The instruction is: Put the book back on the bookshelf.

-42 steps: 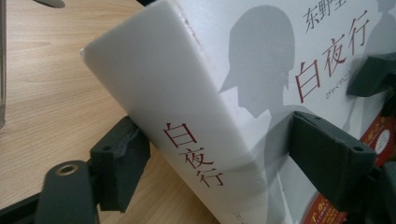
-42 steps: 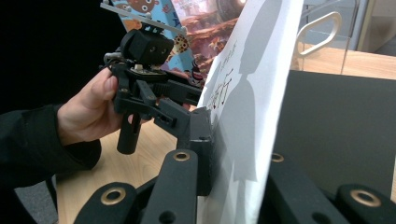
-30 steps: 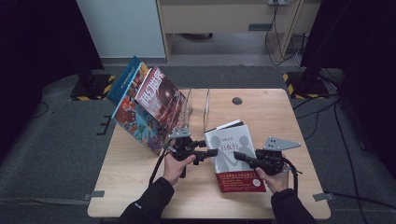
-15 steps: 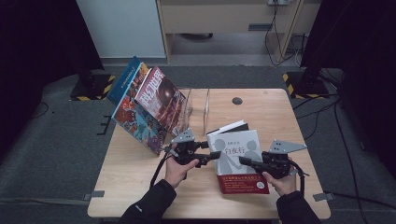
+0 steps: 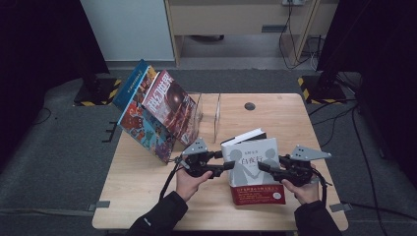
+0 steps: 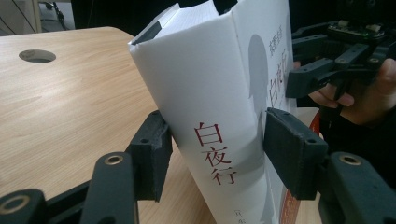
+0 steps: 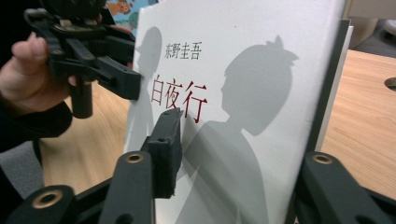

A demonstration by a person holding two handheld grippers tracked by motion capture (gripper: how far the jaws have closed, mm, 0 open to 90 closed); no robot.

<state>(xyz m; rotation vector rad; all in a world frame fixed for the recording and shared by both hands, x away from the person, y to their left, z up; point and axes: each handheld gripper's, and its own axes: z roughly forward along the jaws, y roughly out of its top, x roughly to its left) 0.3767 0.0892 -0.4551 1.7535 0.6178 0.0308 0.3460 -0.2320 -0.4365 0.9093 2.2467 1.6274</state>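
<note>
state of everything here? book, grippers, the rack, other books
white book: closed, tilted up off the table, spine between the left jaws
left hand-held gripper: jaws have just been closing, pads on the book's spine edge
right hand-held gripper: jaws have just been opening, astride the book's other edge
clear rack: upright
colourful books: closed, leaning in the rack
table: bare wood at front left

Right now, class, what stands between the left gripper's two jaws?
In the left gripper view, the white book stands spine-first between the left gripper's jaws, one pad on each cover; nothing else lies there.
</note>
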